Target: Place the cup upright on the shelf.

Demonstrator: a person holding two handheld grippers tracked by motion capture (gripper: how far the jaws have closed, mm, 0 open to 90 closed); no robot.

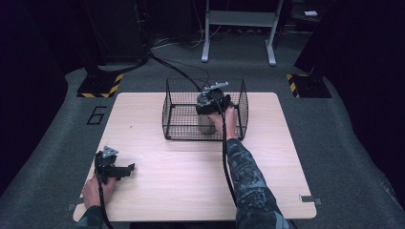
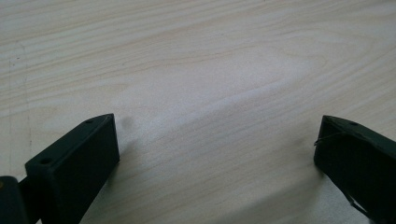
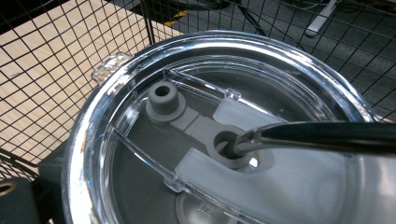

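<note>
- The left gripper (image 1: 125, 169) rests on the table (image 1: 191, 171) near the person's edge, well apart from everything else. Its jaws stand wide apart with only bare wood grain between them, so it is released and holding nothing.
- Ahead of it and off to its right stands the wire basket (image 1: 173, 106), on the far middle of the table.
- The right gripper (image 1: 210, 102) is inside that basket, just above a tumbler (image 1: 206, 123) that stands upright on the basket floor. Its jaw tips are hidden behind the cup, so I cannot tell whether it is clamped or released.
- Directly under the right gripper, its own camera looks down on the tumbler's clear lid (image 3: 140, 70), with a grey stopper (image 3: 163, 100) and a metal straw (image 3: 327, 135) entering the lid's hole (image 3: 229, 147).
- Risks, as I judge them:
  - If the grip on the rim or lid is shallow, the smooth tumbler could slip and tip over inside the basket.
  - A lift by the lid alone might pop the lid off and leave the body behind.
  - The straw, leaning to the gripper's right, or the trailing cable could catch the basket's wire wall and drag the basket across the table, since the left gripper is too far away to steady it.
</note>
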